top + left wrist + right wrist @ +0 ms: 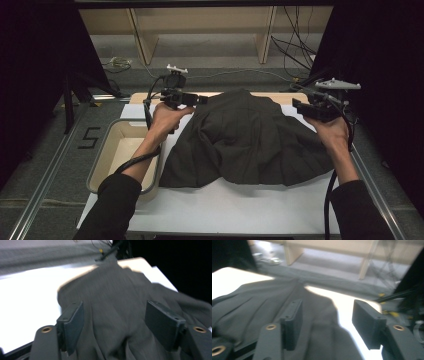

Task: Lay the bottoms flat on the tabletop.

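A dark grey pleated garment (245, 140) lies spread on the white table top (225, 207), its narrow end toward the far edge. My left gripper (192, 98) hovers at the garment's far left corner, held by a hand. In the left gripper view the gripper (120, 325) is open, with the cloth (112, 302) lying below the gap and neither pad pressing on it. My right gripper (302, 107) is at the far right corner. In the right gripper view it (329, 322) is open too, over the cloth (262, 307) and the table's bright edge.
A beige plastic bin (107, 160) stands against the table's left side, under my left forearm. A light wooden board (290, 97) shows past the garment's far end. Beyond the table are wooden shelf legs (142, 40) and loose cables (295, 50) on the floor.
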Available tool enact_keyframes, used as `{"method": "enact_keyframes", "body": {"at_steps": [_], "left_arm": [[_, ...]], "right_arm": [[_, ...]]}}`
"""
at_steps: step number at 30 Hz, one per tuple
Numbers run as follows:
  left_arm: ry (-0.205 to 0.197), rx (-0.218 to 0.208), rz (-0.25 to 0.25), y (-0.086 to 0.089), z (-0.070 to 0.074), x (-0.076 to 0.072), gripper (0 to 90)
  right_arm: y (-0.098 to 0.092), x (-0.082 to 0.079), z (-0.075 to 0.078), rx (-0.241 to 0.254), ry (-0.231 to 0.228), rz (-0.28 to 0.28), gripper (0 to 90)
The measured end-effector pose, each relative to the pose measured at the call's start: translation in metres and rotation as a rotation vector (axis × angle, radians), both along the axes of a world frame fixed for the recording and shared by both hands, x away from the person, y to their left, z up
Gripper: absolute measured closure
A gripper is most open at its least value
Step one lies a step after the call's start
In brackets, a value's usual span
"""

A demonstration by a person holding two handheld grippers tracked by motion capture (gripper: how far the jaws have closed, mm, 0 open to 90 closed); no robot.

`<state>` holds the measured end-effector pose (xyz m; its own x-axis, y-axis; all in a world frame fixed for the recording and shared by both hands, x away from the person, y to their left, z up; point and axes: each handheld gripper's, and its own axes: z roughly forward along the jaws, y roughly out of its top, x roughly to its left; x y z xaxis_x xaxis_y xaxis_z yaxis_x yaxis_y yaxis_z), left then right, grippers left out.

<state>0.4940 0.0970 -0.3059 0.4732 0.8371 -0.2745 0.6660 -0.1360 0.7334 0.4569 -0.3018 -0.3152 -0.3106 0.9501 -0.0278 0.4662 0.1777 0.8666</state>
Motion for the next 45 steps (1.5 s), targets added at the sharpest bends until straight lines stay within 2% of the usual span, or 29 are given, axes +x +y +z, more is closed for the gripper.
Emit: {"method": "enact_keyframes", "body": {"at_steps": [6, 8, 11, 13, 15, 17, 20, 22, 25, 28, 30, 31, 32, 33, 34, 35, 37, 40, 42, 45], "left_arm": [[0.056, 0.004, -0.064, -0.002, -0.033, -0.035, 23.1], [0.071, -0.011, -0.061, -0.001, -0.045, -0.046, 22.4], [0.089, 0.020, -0.076, -0.001, -0.066, -0.059, 22.2], [0.105, 0.042, -0.079, -0.001, -0.076, -0.063, 21.8], [0.113, 0.071, -0.092, -0.001, -0.085, -0.068, 21.7], [0.118, 0.068, -0.100, 0.002, -0.091, -0.074, 21.7], [0.126, 0.094, -0.112, 0.003, -0.102, -0.083, 21.7], [0.149, 0.107, -0.126, 0.002, -0.108, -0.088, 21.7], [0.167, 0.149, -0.151, -0.001, -0.119, -0.098, 21.7], [0.191, 0.190, -0.166, -0.006, -0.130, -0.104, 22.8], [0.204, 0.224, -0.172, -0.010, -0.137, -0.105, 24.9], [0.201, 0.248, -0.191, -0.012, -0.141, -0.105, 27.1], [0.196, 0.259, -0.194, -0.012, -0.143, -0.105, 31.5], [0.188, 0.276, -0.196, -0.012, -0.144, -0.106, 34.0], [0.186, 0.280, -0.196, -0.012, -0.145, -0.106, 36.5], [0.186, 0.282, -0.199, -0.011, -0.145, -0.106, 40.9], [0.192, 0.281, -0.200, -0.009, -0.146, -0.105, 48.2], [0.203, 0.280, -0.201, -0.008, -0.148, -0.104, 58.7], [0.195, 0.278, -0.203, -0.007, -0.151, -0.104, 64.9], [0.212, 0.264, -0.210, -0.005, -0.153, -0.101, 75.8]], "right_arm": [[0.006, -0.027, -0.029, 0.071, 0.096, 0.091, 35.4], [0.011, -0.032, -0.036, 0.050, 0.125, 0.115, 35.2], [0.022, -0.039, -0.046, 0.052, 0.159, 0.158, 35.1], [0.032, -0.043, -0.053, 0.031, 0.176, 0.178, 34.8], [0.043, -0.047, -0.058, 0.030, 0.187, 0.206, 34.9], [0.056, -0.052, -0.063, 0.017, 0.197, 0.236, 35.0], [0.078, -0.059, -0.072, -0.014, 0.215, 0.274, 36.1], [0.090, -0.061, -0.078, -0.033, 0.242, 0.298, 37.0], [0.099, -0.062, -0.089, -0.050, 0.280, 0.305, 38.3], [0.103, -0.059, -0.102, -0.055, 0.343, 0.300, 39.4], [0.104, -0.057, -0.110, -0.070, 0.365, 0.293, 50.4], [0.104, -0.056, -0.113, -0.088, 0.370, 0.294, 61.8], [0.104, -0.056, -0.115, -0.141, 0.373, 0.302, 71.9], [0.103, -0.055, -0.115, -0.180, 0.367, 0.305, 78.0], [0.099, -0.054, -0.113, -0.178, 0.367, 0.303, 84.3], [0.092, -0.053, -0.109, -0.151, 0.370, 0.294, 87.5], [0.081, -0.050, -0.102, -0.141, 0.353, 0.284, 88.6], [0.060, -0.042, -0.093, -0.123, 0.318, 0.236, 88.8], [0.048, -0.035, -0.089, -0.112, 0.297, 0.194, 88.7], [0.034, -0.020, -0.088, -0.105, 0.286, 0.152, 88.6]]}}
